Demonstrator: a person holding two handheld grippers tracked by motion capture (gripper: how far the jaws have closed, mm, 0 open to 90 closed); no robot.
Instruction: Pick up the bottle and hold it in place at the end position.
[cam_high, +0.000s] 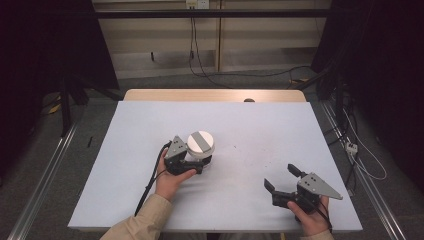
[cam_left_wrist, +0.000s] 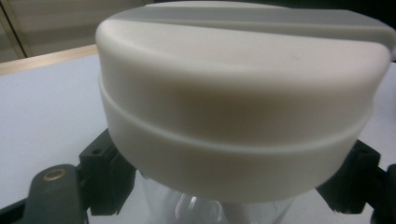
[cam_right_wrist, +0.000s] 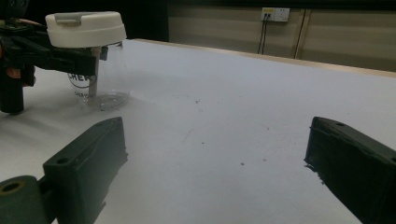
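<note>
A pale grey table (cam_high: 260, 150) with a wooden strip along its far edge stands in a dim room, cables trailing down the back wall.

Left of the table's centre stands a clear plastic jar with a broad white lid crossed by a grey band (cam_high: 200, 143). The left gripper (cam_high: 197, 162) comes at it from about seven o'clock. In the left gripper view the black jaws sit on either side of the transparent wall just under the lid's rim, clamped on the jar. In the right gripper view the same jar (cam_right_wrist: 100, 74) stands upright on the surface with that gripper's jaws across its upper body.

The right gripper (cam_high: 282, 180) rests at about four o'clock from the jar, well apart from it, its jaws spread wide with nothing between them.

The risks lie mostly in the grip. The wall is smooth and thin, so the pads may slide, or the wall may buckle if squeezed harder. The hold is high, close beneath the heavy lid; a quick lift or tilt could swing the light bottom and twist the jar out of the jaws. If the lid is loose, pulling against its rim might pop it off.
</note>
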